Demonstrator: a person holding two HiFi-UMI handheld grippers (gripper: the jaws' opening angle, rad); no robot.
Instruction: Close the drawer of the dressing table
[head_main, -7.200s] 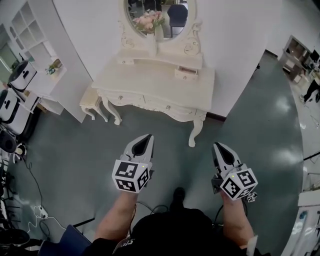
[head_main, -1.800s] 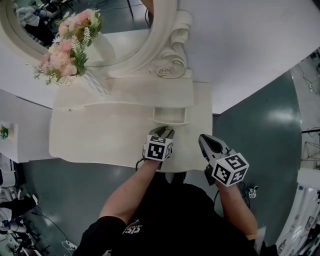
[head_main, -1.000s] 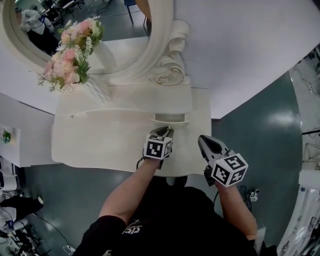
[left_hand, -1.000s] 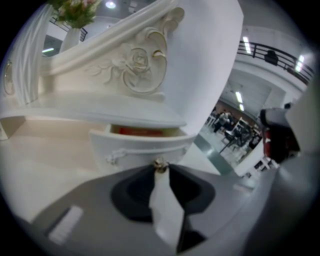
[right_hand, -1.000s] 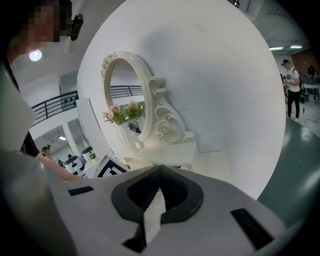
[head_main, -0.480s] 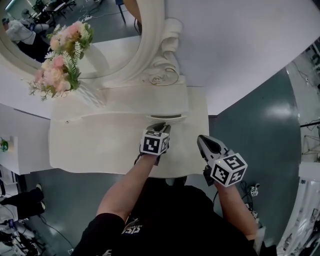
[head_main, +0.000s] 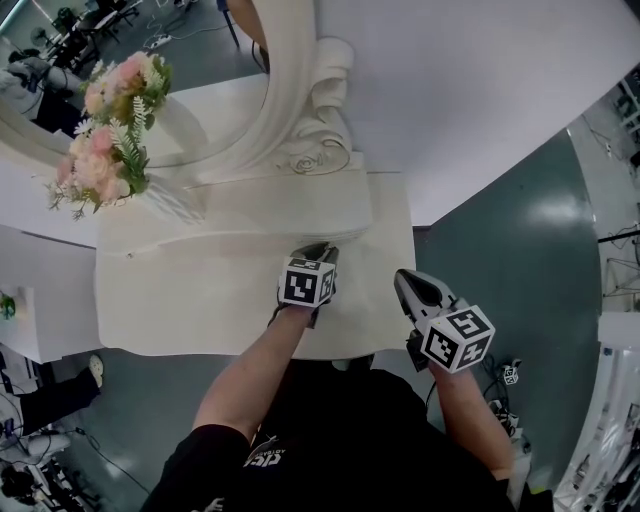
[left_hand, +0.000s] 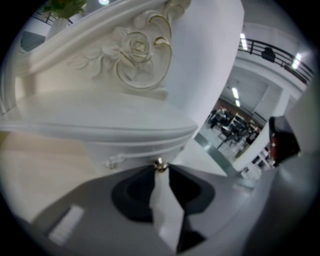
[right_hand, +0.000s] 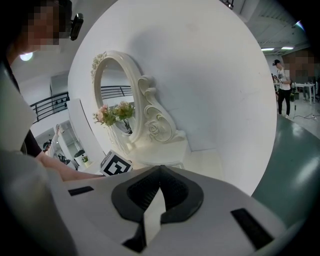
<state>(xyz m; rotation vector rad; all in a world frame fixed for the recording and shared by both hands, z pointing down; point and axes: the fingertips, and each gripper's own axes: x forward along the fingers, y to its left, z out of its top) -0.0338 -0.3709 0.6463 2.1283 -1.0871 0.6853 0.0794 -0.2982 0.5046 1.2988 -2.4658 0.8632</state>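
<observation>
Looking from the biggest thing down, the dressing table (head_main: 180, 300) stands against the white wall. Its oval mirror frame (head_main: 300, 100) rises behind the tabletop and a vase of pink flowers (head_main: 105, 130) stands at the left.

The small drawer (left_hand: 140, 150) sits in the raised shelf under the carved rose (left_hand: 135, 47), at the right part of the table. It lies straight ahead of the left hand-held gripper (head_main: 318, 248), on the far side from the person, toward the wall. Its front runs from left to right across this gripper's line, so I judge that the push must go forward along that line. The front looks level with the shelf moulding or almost so; I cannot tell if a small gap is left.

The left hand-held gripper is clearly the nearer one. Its jaws are pinched on the little brass knob (left_hand: 159, 163) of the drawer. The right hand-held gripper (head_main: 403, 280) hangs well apart at the right, above the tabletop edge, with its jaws together and nothing between them.

No brand or label is readable. The cubes carry only black and white square markers, and the print on the person's shirt is too small to read.
</observation>
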